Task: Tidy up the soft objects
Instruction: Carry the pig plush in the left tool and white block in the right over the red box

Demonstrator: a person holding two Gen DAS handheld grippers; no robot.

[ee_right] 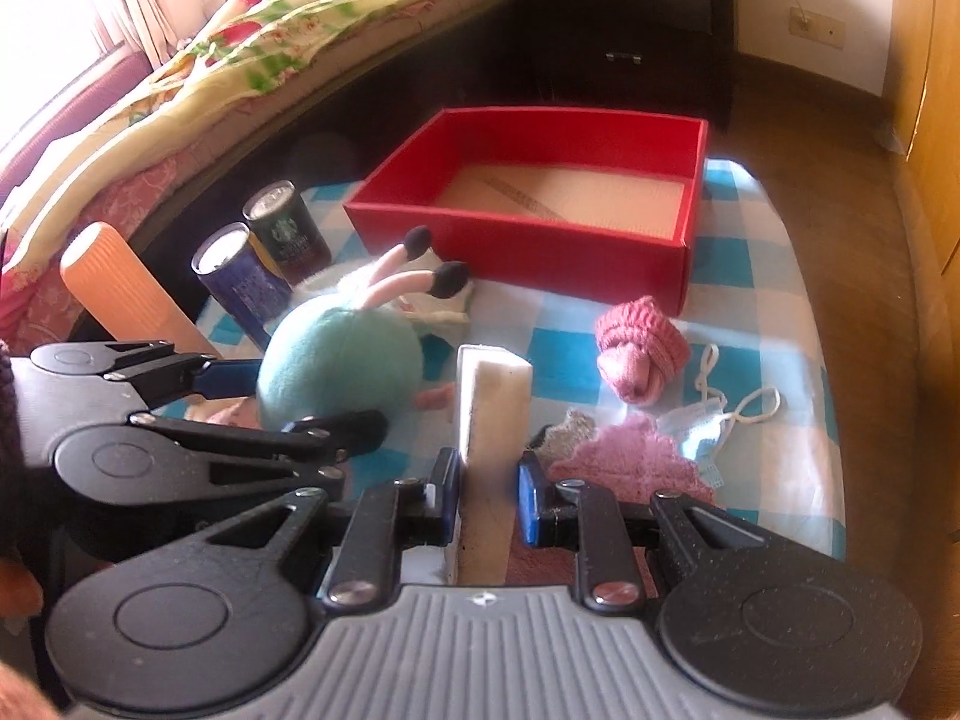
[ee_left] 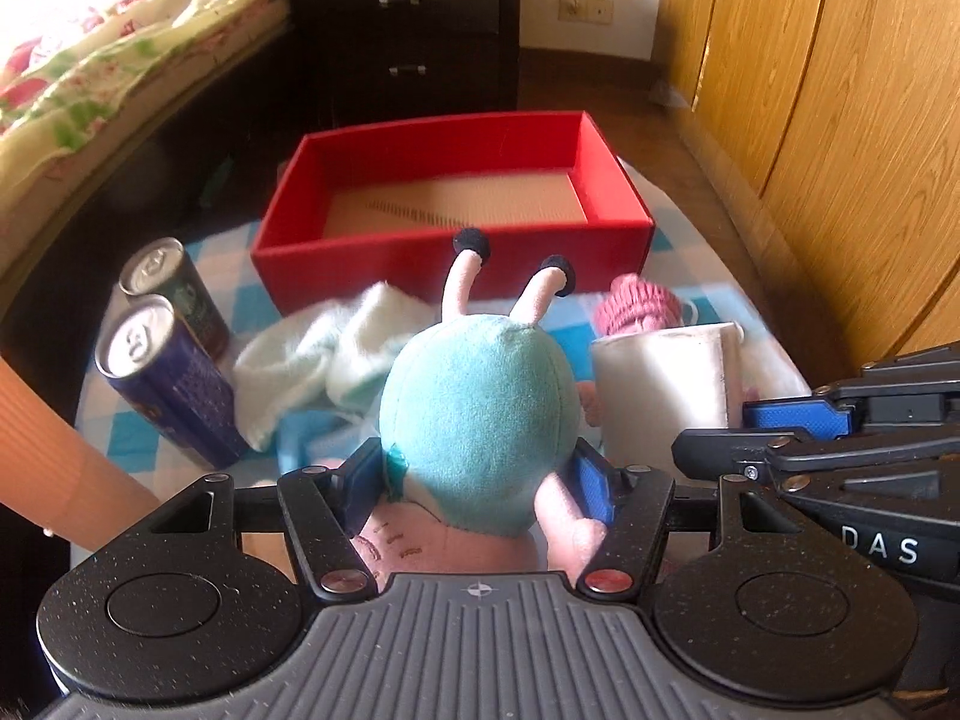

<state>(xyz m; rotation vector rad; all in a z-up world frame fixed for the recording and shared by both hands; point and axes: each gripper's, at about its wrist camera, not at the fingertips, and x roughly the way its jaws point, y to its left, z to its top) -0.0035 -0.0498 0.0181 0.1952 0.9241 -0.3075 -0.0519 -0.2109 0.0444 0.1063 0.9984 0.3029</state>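
A plush toy point(ee_left: 474, 408) with a teal body, pink legs and black feet hangs above the table, and my left gripper point(ee_left: 478, 480) is shut on it, blue pads pressing both sides. In the right wrist view the toy point(ee_right: 342, 360) and left gripper point(ee_right: 288, 402) sit at the left. My right gripper point(ee_right: 489, 495) is shut on an upright white sponge block point(ee_right: 492, 396); the block point(ee_left: 666, 384) and right gripper point(ee_left: 762, 429) also show at the right of the left view. An open red box point(ee_right: 522, 252) stands behind, with only its cardboard floor showing.
On the blue-checked tablecloth point(ee_right: 750, 276) lie a rolled pink knit point(ee_right: 642, 348), a pink cloth point(ee_right: 624, 462), a face mask point(ee_right: 696, 438) and a fluffy white cloth point(ee_left: 312, 354). Two cans point(ee_left: 168, 378) and an orange ribbed cylinder point(ee_right: 120, 294) stand left. A bed point(ee_left: 90, 60) and wardrobe point(ee_left: 840, 120) flank the table.
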